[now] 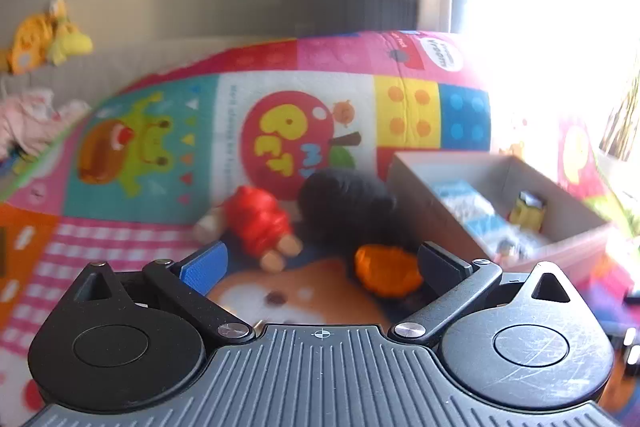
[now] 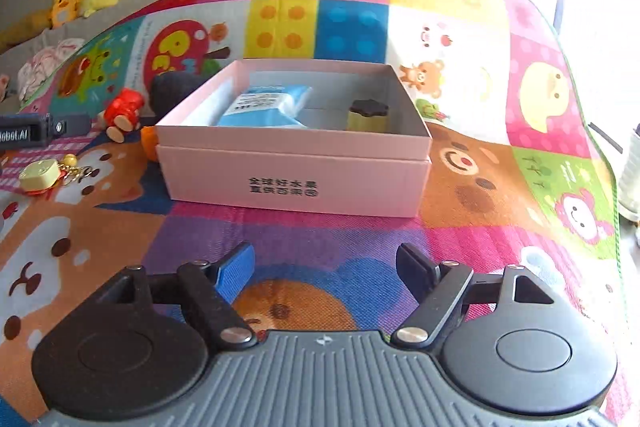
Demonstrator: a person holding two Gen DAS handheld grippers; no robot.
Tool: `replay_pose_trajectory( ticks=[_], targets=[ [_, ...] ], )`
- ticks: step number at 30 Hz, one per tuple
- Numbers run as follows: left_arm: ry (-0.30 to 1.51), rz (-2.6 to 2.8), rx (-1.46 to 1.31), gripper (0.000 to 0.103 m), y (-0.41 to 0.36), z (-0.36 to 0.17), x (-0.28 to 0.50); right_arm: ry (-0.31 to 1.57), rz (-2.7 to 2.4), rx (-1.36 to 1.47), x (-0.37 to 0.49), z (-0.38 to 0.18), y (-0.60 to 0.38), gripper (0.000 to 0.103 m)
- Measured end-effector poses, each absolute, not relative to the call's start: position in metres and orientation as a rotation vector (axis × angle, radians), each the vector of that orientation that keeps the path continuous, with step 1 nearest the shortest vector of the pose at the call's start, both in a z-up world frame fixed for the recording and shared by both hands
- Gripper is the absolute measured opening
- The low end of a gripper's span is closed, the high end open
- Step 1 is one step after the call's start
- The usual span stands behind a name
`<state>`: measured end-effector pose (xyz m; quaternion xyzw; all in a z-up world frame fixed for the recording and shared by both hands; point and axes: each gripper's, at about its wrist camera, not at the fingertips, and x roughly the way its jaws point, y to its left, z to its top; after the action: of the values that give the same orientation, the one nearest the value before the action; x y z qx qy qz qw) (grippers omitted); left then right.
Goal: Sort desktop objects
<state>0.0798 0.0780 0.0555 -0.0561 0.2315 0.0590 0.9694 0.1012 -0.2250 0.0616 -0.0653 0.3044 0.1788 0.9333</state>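
My left gripper [image 1: 320, 259] spread, empty, orange toy [image 1: 387, 269] just ahead by the right jaw, likely next for sorting. Right gripper [image 2: 326, 265] spread, empty; pink box [image 2: 296, 155] ahead already holds 2 items.

One pink box [image 2: 296, 183] on the play mat, two items inside it, a blue packet [image 2: 266, 107] and a yellow black-capped bottle [image 2: 368, 117], left of the box one red figurine [image 2: 122, 115], one black plush [image 2: 176, 89], one orange toy [image 1: 388, 269], one keychain [image 2: 44, 177]

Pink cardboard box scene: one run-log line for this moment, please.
left gripper: open, empty | right gripper: open, empty | pink cardboard box: holds blue packet | red wooden doll: on mat
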Motion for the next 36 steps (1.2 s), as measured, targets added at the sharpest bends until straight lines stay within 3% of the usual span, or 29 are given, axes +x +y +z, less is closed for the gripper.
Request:
replay_pose_trajectory(
  ticks=[3, 6, 9, 13, 14, 15, 21, 23, 25, 30, 34, 36],
  targets=[
    [0.502, 0.108, -0.227, 0.103, 0.089, 0.064, 0.126, 0.634, 0.358, -0.066, 0.106, 0.058, -0.236, 0.081],
    [0.548, 0.093, -0.183, 0.103, 0.084, 0.064, 0.172, 0.606, 0.361, -0.02, 0.104, 0.058, -0.243, 0.095],
    [0.665, 0.052, -0.085, 0.103, 0.075, 0.049, 0.212, 0.598, 0.368, -0.009, 0.104, 0.057, -0.245, 0.097],
    [0.68, 0.076, -0.063, 0.102, 0.076, 0.035, 0.227, 0.609, 0.382, 0.016, 0.107, 0.057, -0.247, 0.098],
    [0.677, 0.086, -0.077, 0.092, 0.079, 0.034, 0.226, 0.615, 0.383, 0.023, 0.109, 0.057, -0.248, 0.098],
    [0.675, 0.08, -0.098, 0.088, 0.082, 0.034, 0.223, 0.62, 0.382, 0.029, 0.109, 0.057, -0.248, 0.099],
    [0.66, 0.045, -0.033, 0.082, 0.075, 0.04, 0.173, 0.63, 0.377, 0.031, 0.109, 0.056, -0.247, 0.099],
    [0.666, -0.014, -0.008, 0.067, 0.07, 0.043, 0.144, 0.634, 0.374, 0.029, 0.11, 0.056, -0.247, 0.1],
    [0.693, -0.096, -0.032, 0.064, 0.066, 0.046, 0.112, 0.636, 0.367, 0.029, 0.11, 0.056, -0.247, 0.1],
    [0.725, -0.19, -0.048, 0.068, 0.054, 0.039, 0.043, 0.643, 0.359, 0.018, 0.11, 0.056, -0.245, 0.1],
    [0.665, -0.08, -0.066, 0.094, 0.058, 0.035, 0.012, 0.618, 0.353, -0.037, 0.105, 0.058, -0.236, 0.1],
    [0.647, 0.015, -0.073, 0.096, 0.066, 0.035, 0.006, 0.561, 0.367, -0.093, 0.095, 0.065, -0.223, 0.099]
  ],
)
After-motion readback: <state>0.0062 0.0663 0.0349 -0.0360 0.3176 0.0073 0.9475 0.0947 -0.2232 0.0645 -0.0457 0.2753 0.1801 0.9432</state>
